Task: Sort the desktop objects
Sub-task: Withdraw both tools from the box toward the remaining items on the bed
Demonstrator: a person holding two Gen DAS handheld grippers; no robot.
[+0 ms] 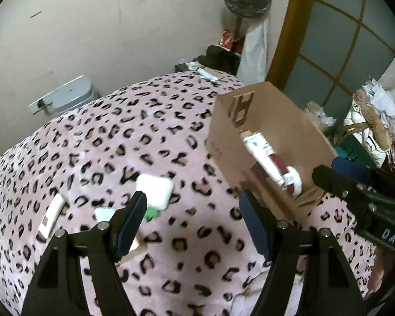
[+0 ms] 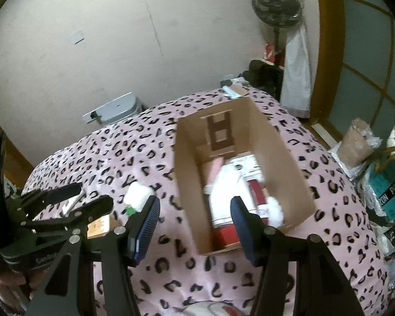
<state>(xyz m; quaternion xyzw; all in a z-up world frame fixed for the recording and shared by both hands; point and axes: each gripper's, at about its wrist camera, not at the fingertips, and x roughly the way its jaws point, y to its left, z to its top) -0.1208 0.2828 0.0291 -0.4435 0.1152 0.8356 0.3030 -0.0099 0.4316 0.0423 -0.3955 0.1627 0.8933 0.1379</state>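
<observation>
A pink leopard-print blanket (image 1: 97,142) covers the surface. On it stands an open cardboard box (image 2: 279,152) that holds a white and red tube (image 1: 266,155) and a blurred white item (image 2: 226,192). My right gripper (image 2: 194,223) hovers over the box's near end, open, with nothing between its blue pads (image 2: 147,226). My left gripper (image 1: 193,218) is open over bare blanket left of the box. Just beyond its left finger lie a white case (image 1: 155,189), a green piece (image 1: 151,213) and a white remote (image 1: 51,216). A tan card (image 2: 100,226) lies near the left gripper (image 2: 84,197).
A grey bin (image 1: 71,97) stands against the wall behind the blanket. A standing fan (image 2: 276,2) and dark clothing (image 2: 266,76) are at the back right. Bags, paper and a teal box (image 2: 387,192) crowd the right side beside a sliding screen.
</observation>
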